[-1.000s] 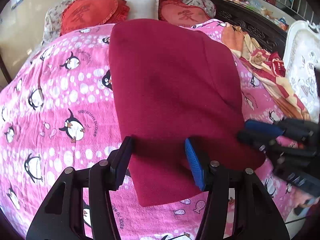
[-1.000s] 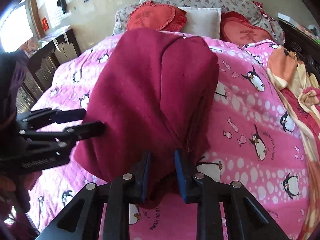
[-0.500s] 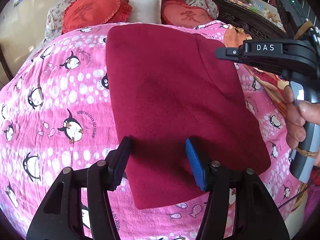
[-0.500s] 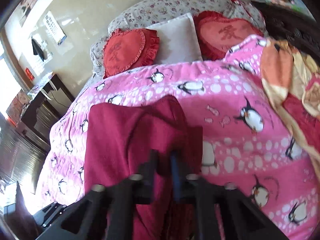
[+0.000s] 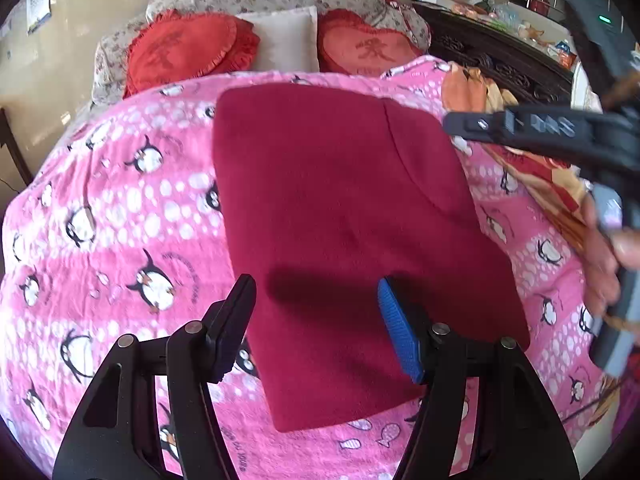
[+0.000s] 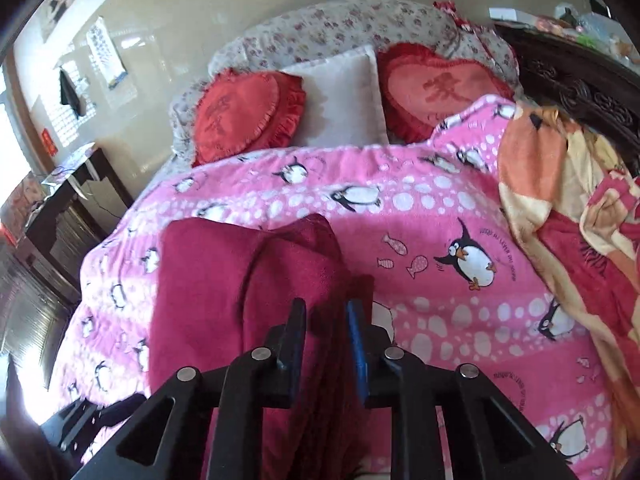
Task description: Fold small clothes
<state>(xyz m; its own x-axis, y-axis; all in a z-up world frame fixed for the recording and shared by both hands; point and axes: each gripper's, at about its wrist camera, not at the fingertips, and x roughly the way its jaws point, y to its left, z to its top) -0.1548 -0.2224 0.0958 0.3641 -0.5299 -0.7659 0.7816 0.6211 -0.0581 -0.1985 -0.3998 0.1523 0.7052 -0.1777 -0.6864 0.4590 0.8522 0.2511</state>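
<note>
A dark red garment (image 5: 340, 216) lies folded flat as a long rectangle on the pink penguin blanket (image 5: 120, 220). My left gripper (image 5: 316, 320) is open and empty, its jaws spread over the garment's near end. My right gripper (image 6: 326, 320) is raised above the garment's right side (image 6: 240, 300), its jaws narrowly apart with nothing clearly between them. In the left wrist view it (image 5: 452, 124) hangs over the right edge, held by a hand (image 5: 608, 256).
Two red heart cushions (image 5: 188, 52) (image 6: 440, 88) and a white pillow (image 5: 284, 44) lie at the bed's head. An orange patterned blanket (image 6: 568, 208) is bunched on the right. A dark carved headboard (image 5: 500, 64) stands behind it. A dark side table (image 6: 68, 200) stands left.
My right gripper let go of the garment's right edge, lifted up and back above the bed. The garment now lies flat. My left gripper stayed open in place.
</note>
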